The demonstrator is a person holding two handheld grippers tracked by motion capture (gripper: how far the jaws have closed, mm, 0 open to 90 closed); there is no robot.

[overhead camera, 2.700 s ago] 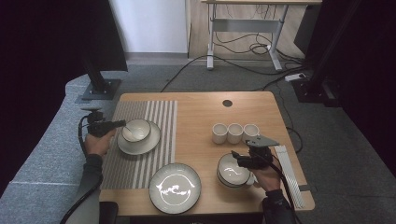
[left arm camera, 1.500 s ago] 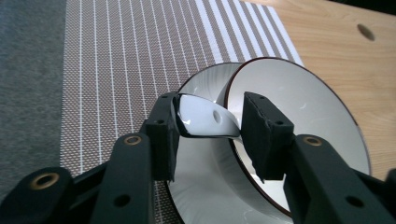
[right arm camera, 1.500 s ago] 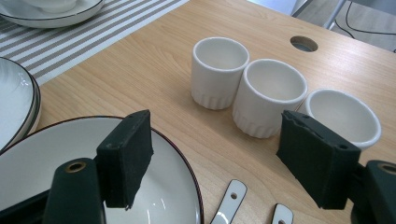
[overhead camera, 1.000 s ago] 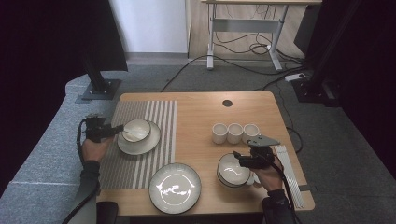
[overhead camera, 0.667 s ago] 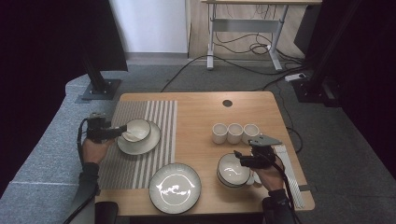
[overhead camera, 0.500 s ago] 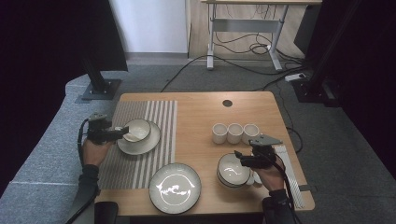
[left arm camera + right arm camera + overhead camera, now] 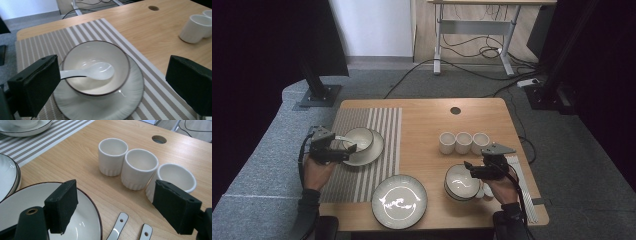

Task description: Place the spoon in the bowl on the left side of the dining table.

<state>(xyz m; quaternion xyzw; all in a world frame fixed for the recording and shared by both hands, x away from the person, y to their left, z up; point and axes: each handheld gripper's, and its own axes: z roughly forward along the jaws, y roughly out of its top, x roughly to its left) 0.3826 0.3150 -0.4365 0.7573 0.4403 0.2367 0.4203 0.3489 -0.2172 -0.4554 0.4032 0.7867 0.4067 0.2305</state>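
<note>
The glossy white ceramic spoon (image 7: pixel 96 72) lies in the dark-rimmed white bowl (image 7: pixel 100 53) on a ribbed saucer (image 7: pixel 130 97); the left hand-held gripper (image 7: pixel 112 82), just opening, stands released around them. The right hand-held gripper (image 7: pixel 125 202) gapes empty.

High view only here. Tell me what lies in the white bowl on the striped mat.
Observer: A glossy white ceramic spoon, scoop inside the white bowl, handle over its rim.
Operator: Report the left gripper.
Observer: Its jaws have just been opening; they stand wide, pinching nothing.
Operator: Check beside the black-rimmed bowl at the table's right.
Observer: Two white spoon handles, each with a hole, lie on the wooden table.
</note>
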